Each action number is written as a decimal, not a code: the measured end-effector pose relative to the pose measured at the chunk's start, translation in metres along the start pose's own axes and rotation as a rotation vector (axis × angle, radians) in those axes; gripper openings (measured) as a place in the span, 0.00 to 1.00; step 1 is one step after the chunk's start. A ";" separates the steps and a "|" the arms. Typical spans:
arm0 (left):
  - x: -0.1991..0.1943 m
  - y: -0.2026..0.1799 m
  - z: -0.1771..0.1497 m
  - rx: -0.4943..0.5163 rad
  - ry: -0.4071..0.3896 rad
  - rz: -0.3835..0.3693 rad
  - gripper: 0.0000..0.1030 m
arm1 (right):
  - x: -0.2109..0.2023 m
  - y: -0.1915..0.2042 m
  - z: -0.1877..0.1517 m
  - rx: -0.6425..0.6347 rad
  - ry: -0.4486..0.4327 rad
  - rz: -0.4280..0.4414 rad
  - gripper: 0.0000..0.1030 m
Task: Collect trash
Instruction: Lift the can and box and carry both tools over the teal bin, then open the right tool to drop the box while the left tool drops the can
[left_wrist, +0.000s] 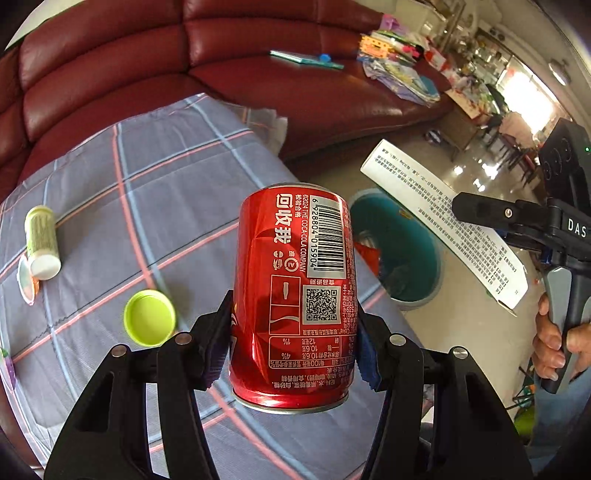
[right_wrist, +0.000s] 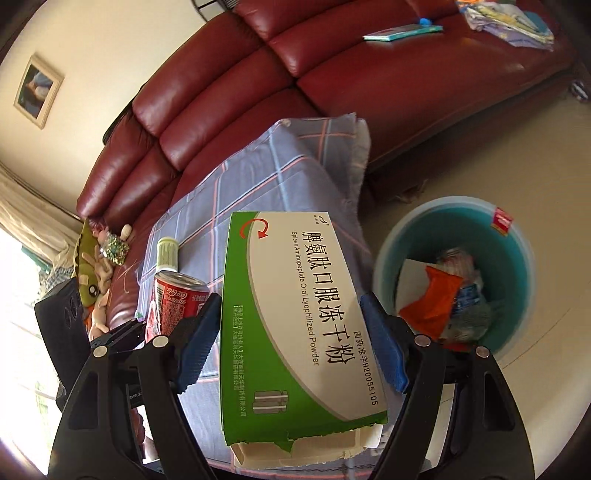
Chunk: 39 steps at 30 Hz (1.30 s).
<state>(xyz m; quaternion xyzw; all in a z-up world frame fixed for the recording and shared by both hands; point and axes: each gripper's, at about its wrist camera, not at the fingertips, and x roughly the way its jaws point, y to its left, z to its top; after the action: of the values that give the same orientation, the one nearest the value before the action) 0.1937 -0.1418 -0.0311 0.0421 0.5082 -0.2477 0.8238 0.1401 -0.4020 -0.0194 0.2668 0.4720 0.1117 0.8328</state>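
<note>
- Your left gripper (left_wrist: 291, 339) has its fingers (left_wrist: 216, 343) clenched on the lower sides of the red cola can (left_wrist: 293, 295). The can is lifted clear of the plaid-covered desk (left_wrist: 129, 192), tilted, with its far end leaning toward the teal bin (left_wrist: 428, 258).
- Your right gripper (right_wrist: 291, 343) grasps the green-and-white medicine box (right_wrist: 295, 321) across its width. The box hangs just beside the bin (right_wrist: 517, 266), not yet over its mouth.
- The can is smooth and the pads grip only its lower part, so a quick swing could let it pivot or slip out short of the bin and roll on the floor.
- The near end of the box is torn open. If you tip that end down, whatever is inside could spill before it reaches the bin.
- Both loads head for the same bin. If both reach the rim together, they may knock against each other.
- Both grippers point steeply down toward the bin, and a hand (left_wrist: 550, 339) wraps the right handle.
- Still on the desk, away from the bin: a lime lid (left_wrist: 149, 317) and a small capped bottle (left_wrist: 42, 242) lying on its side.
</note>
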 end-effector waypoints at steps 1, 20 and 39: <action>0.005 -0.007 0.003 0.012 0.006 -0.004 0.56 | -0.005 -0.010 0.001 0.015 -0.008 -0.010 0.70; 0.092 -0.094 0.036 0.093 0.104 -0.097 0.56 | 0.007 -0.141 0.012 0.197 0.018 -0.164 0.71; 0.140 -0.111 0.050 0.107 0.167 -0.133 0.56 | 0.019 -0.170 0.019 0.249 0.040 -0.221 0.85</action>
<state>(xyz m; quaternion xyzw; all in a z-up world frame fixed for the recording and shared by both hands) 0.2353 -0.3060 -0.1067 0.0729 0.5626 -0.3241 0.7571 0.1549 -0.5416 -0.1182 0.3123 0.5250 -0.0346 0.7910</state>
